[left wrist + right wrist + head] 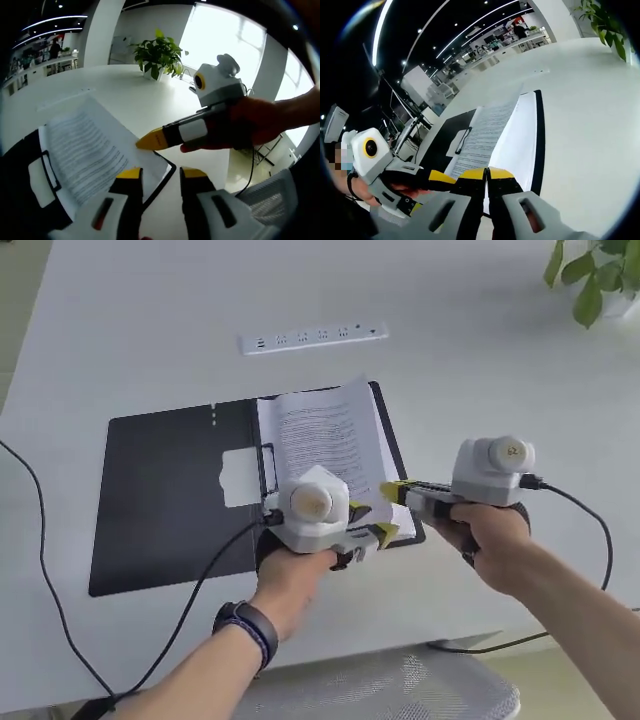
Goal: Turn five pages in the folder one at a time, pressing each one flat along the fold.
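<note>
A black folder (165,495) lies open on the white table, with a stack of printed pages (325,435) on its right half. My left gripper (372,522) is open at the folder's near right corner (167,172), which lies between its jaws (161,175). My right gripper (392,488) is shut, its yellow tips (486,175) at the lower right corner of the top page (485,132). Whether paper is pinched between them I cannot tell. The right gripper (150,140) reaches in over the page edge in the left gripper view. The left gripper (427,190) is seen at lower left of the right gripper view.
A white power strip (313,338) lies beyond the folder. A potted plant (600,280) stands at the far right corner. Cables trail off both grippers toward the near table edge, and a mesh chair (420,690) sits below it.
</note>
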Available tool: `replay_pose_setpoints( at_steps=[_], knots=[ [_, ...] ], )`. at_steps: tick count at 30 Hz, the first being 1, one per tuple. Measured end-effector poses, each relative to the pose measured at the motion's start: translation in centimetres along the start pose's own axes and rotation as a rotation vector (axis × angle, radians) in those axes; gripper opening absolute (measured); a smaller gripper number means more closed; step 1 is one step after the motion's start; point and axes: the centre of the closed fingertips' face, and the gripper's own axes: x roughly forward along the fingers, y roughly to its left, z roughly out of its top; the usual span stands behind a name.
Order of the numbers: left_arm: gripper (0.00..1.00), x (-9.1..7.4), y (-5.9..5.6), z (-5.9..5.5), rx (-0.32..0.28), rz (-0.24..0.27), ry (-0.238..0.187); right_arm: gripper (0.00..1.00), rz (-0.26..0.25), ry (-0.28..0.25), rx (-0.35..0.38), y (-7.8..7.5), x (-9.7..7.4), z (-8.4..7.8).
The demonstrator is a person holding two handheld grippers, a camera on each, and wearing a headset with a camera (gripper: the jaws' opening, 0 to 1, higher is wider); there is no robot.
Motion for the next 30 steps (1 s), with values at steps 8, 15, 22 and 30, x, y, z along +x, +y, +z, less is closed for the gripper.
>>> replay_pose_setpoints(
  at_steps=[8, 15, 22, 30],
  knots=[
    [0.34, -2.5, 1.4, -0.1, -0.003, 0.022, -0.014, 0.00, 0.019, -0.016, -0.010, 1.8, 0.2, 0.6],
    [0.38, -5.0, 3.2, 0.3, -0.013, 0.054, -0.040, 0.00, 0.044, -0.027, -0.041, 3.7, 0.6, 1.5],
    [0.42, -7.9, 5.0, 0.2, -0.038, 0.091, -0.073, 0.00, 0.108, -0.041, -0.085, 6.4, 1.2, 2.3],
    [0.46, -11.0, 7.0, -1.0, -0.058, 0.137, -0.081, 0.00, 0.174, -0.034, -0.125, 9.7, 2.5, 2.8]
  ],
)
